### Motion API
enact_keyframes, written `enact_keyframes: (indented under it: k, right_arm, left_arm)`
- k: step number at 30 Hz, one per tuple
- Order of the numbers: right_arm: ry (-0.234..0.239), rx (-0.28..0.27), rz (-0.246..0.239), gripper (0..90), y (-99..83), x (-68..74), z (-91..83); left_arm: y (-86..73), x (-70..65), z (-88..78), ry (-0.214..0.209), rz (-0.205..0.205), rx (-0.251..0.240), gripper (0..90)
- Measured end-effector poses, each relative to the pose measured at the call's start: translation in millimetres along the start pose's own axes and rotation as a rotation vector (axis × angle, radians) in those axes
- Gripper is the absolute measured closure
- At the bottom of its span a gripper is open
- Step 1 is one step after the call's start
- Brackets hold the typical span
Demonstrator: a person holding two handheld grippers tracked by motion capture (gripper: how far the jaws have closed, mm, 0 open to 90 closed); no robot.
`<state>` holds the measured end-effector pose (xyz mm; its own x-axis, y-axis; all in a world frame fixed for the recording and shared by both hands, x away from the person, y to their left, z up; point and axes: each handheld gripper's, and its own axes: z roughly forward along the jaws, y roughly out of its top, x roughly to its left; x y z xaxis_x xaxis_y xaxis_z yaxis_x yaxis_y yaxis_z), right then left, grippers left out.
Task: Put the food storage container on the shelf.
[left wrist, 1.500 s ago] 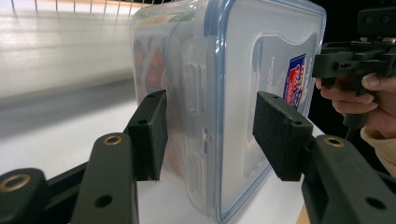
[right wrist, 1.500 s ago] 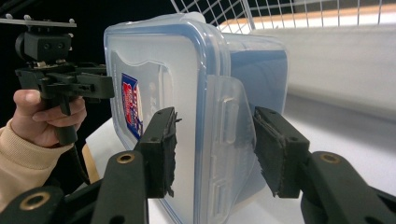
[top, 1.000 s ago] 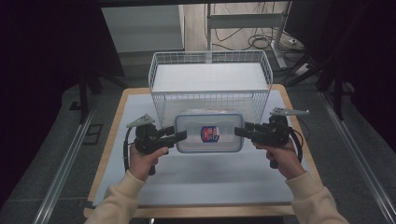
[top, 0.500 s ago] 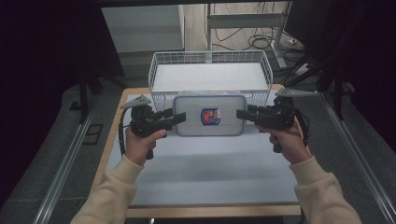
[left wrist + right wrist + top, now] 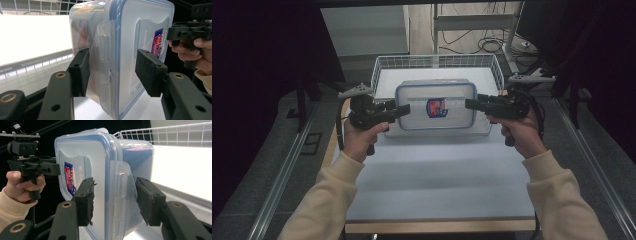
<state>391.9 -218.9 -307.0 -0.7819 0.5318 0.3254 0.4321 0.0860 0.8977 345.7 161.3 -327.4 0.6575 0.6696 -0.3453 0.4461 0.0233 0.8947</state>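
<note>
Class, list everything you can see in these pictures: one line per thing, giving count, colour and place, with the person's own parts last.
Lidded box: one, clear plastic with blue seal and a red-blue label, held in the air in front of the basket.
Wire basket: one, white, at the table's far end.
Table: one, white top with wooden edge, below the box.
Cables: several, dark, on the floor beyond.
Left claw: one, black, clamped on the box's left end.
Right claw: one, black, clamped on its right end.
Sleeves: two, cream.
</note>
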Motion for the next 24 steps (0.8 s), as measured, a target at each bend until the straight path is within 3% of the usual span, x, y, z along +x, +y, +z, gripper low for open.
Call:
enact_keyframes:
  k: [17,24]
  right_arm:
    - [-0.024,0.002,0.021,50.2,50.5,-21.0,17.3]
    - [-0.027,0.015,0.072,49.8,63.8,-41.6,30.7]
  left_arm:
    - [51.2,30.5,19.3,-0.015,-0.032,-0.004,46.7]
    - [59.8,44.7,32.3,-0.011,-0.070,0.006,46.7]
